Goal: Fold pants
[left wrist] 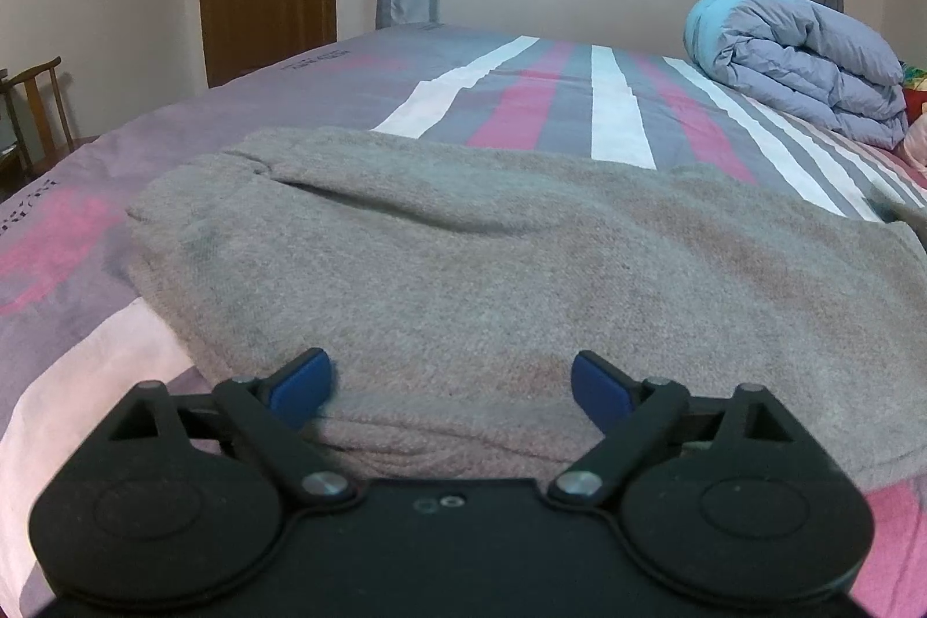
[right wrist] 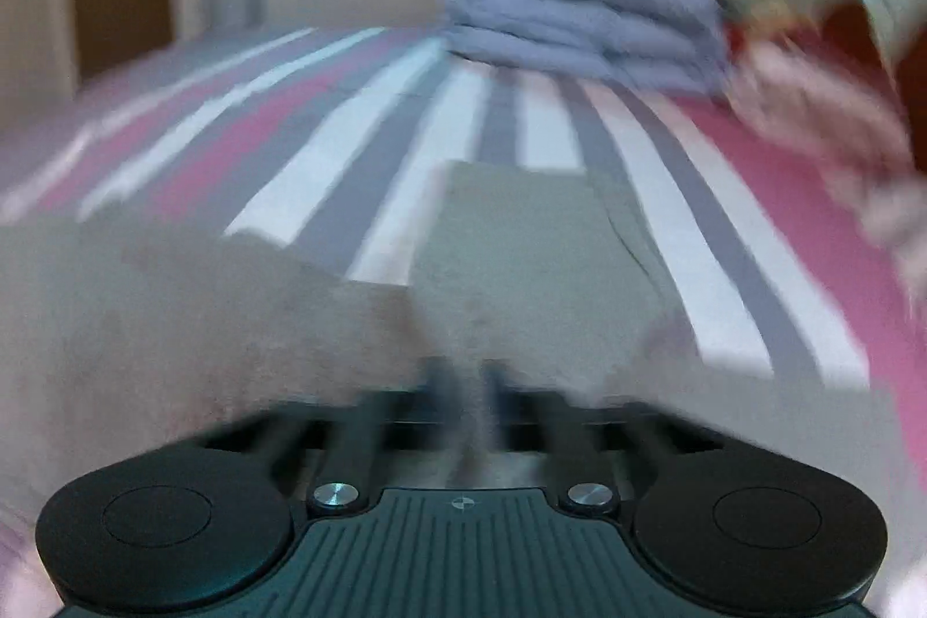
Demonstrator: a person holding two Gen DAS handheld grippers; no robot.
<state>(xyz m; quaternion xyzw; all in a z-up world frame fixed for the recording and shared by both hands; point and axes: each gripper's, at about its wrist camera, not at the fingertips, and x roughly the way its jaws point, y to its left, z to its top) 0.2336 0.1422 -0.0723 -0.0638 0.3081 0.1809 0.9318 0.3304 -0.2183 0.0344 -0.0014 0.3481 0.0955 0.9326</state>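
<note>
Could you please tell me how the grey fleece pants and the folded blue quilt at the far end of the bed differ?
The grey fleece pants lie spread low and fairly flat near the camera; the folded blue quilt sits far off, stacked in thick puffy layers. The pants look fuzzy and matte grey, the quilt smooth and pale blue. Both rest on the striped bedsheet.

Black left gripper (left wrist: 451, 386): blue pads (left wrist: 301, 383), silver screws, 2 round discs; right gripper (right wrist: 463, 380): black, ribbed grey-green plate

We see a bed (left wrist: 521, 97) in a pink, grey and white striped cover; on it lie grey pants (left wrist: 492, 259) and a folded blue quilt (left wrist: 799, 68).
</note>
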